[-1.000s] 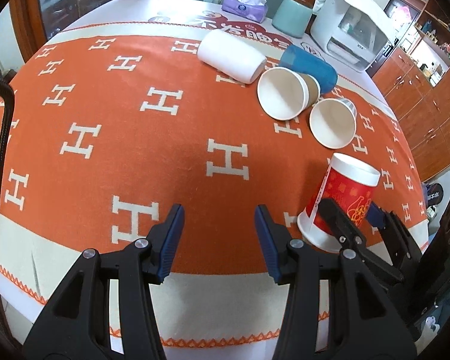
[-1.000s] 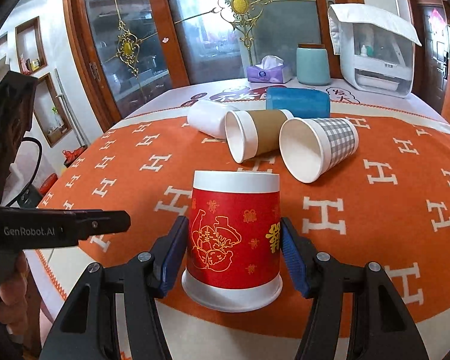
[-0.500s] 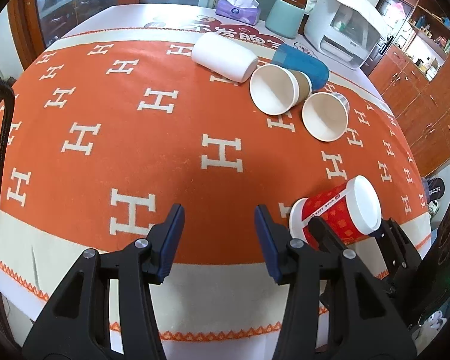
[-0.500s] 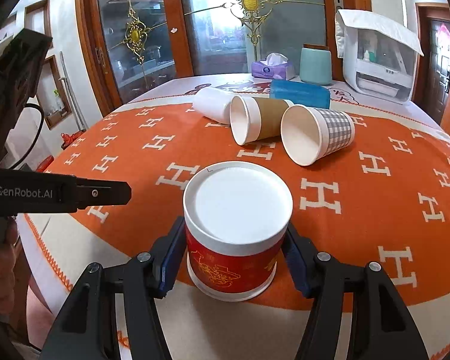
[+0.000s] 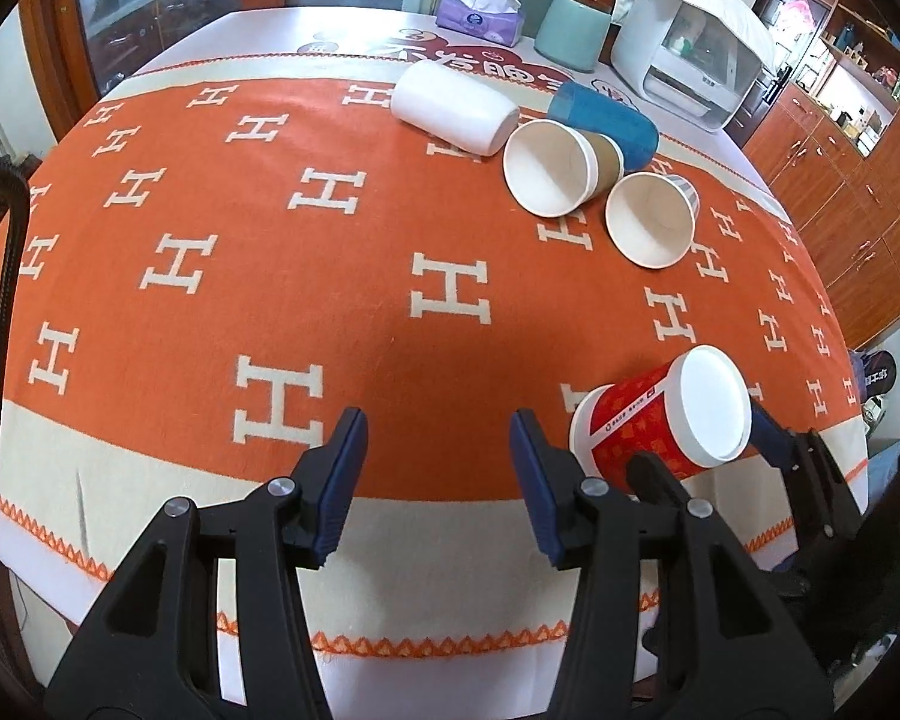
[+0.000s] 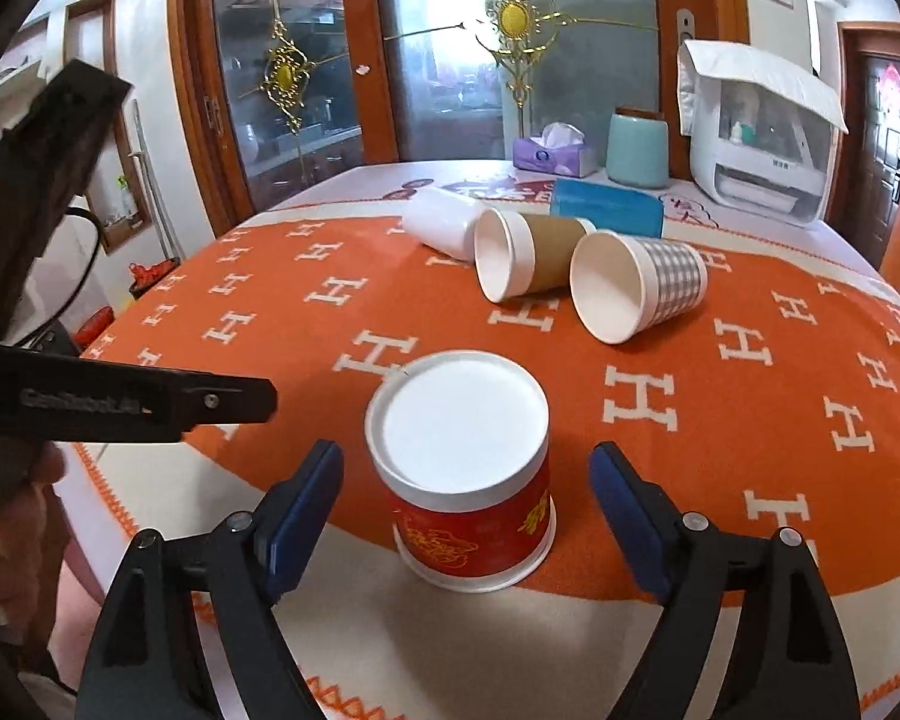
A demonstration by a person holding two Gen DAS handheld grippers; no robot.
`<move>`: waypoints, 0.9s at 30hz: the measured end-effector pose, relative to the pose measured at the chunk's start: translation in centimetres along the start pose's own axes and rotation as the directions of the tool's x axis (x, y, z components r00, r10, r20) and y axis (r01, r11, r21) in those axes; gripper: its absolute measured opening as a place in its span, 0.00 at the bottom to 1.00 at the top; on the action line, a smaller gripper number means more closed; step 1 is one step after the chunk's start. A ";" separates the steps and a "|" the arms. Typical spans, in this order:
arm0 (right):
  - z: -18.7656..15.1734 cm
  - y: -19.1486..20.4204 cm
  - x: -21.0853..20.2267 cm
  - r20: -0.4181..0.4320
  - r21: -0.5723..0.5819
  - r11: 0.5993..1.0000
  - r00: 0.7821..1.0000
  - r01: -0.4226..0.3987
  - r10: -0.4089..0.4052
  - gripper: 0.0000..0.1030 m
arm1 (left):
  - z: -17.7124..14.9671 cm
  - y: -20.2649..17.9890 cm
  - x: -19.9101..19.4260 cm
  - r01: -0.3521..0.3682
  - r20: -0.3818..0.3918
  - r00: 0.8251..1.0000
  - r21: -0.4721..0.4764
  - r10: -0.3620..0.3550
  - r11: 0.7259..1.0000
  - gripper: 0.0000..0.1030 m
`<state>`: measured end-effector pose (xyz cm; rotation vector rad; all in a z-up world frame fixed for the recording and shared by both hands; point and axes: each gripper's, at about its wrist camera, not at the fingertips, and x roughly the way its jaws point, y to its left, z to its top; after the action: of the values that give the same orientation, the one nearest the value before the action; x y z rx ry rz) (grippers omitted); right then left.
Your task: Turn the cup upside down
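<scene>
A red paper cup (image 6: pixel 471 480) with gold print stands upside down, white base up, near the front edge of the orange cloth. My right gripper (image 6: pixel 465 516) is open, its blue pads on either side of the cup and clear of it. The cup also shows in the left wrist view (image 5: pixel 660 420), at the right, with the right gripper's fingers (image 5: pixel 774 438) around it. My left gripper (image 5: pixel 438 468) is open and empty, to the left of the cup above the cloth's front border.
Several cups lie on their sides further back: a white one (image 6: pixel 438 228), a brown-sleeved one (image 6: pixel 528 258), a checked one (image 6: pixel 636 288) and a blue one (image 6: pixel 606 210). A tissue box (image 6: pixel 549 153), teal jar (image 6: pixel 636 147) and white appliance (image 6: pixel 762 132) stand at the far edge.
My right gripper has opened and let go of the red cup, which now stands upside down on the cloth. Both grippers have pulled back and up slightly.
</scene>
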<state>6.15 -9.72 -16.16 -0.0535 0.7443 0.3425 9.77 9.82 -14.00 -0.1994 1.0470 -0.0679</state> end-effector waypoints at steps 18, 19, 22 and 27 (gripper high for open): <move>3.7 -1.4 -11.3 0.048 0.062 0.997 0.998 0.039 -0.042 0.83 | -0.1 -2.6 -5.3 -0.017 0.121 0.993 0.053 0.011 0.998 0.57; 4.1 -1.5 -11.8 0.046 0.068 0.997 0.998 0.043 -0.046 0.83 | -0.1 -2.9 -5.7 -0.020 0.131 0.991 0.060 0.012 0.998 0.57; 5.4 -2.0 -13.6 0.037 0.101 0.993 0.998 0.056 -0.060 0.83 | 0.0 -3.8 -7.1 -0.030 0.162 0.987 0.073 0.018 0.997 0.57; 7.0 -2.5 -16.0 0.035 0.144 0.987 0.997 0.066 -0.071 0.83 | -0.1 -5.4 -10.1 -0.084 0.248 0.967 0.081 0.062 0.993 0.68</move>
<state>0.62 -15.51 -0.43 0.0631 0.7235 0.2231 4.89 6.01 -4.37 -0.0840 0.8019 -0.0233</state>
